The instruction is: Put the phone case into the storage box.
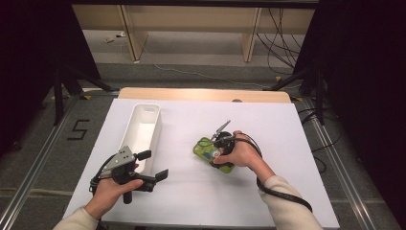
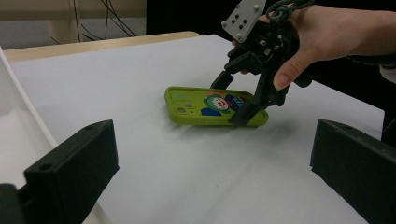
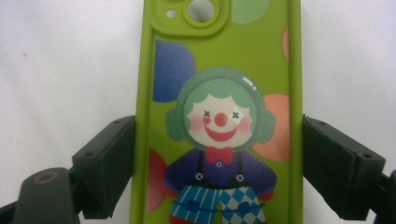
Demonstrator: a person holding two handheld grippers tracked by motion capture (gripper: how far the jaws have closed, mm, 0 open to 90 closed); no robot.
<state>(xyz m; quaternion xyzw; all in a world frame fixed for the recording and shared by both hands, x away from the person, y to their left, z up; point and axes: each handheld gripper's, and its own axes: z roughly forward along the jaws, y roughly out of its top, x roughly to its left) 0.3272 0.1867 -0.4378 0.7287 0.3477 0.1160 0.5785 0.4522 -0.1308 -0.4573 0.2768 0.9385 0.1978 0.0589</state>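
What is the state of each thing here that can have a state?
Green phone case: lying flat on the table, printed back up, between the right gripper's jaws.
White bin: upright, empty.
Right gripper: jaws on both long sides of the case.
Left gripper: open, holding nothing.

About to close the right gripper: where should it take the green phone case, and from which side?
Take the phone case across its two long edges, near mid-length, coming straight down from above. It lies flat, printed back up, on the white table, so only the narrow sides offer opposing faces. The right gripper already straddles it that way, jaws beside both edges.
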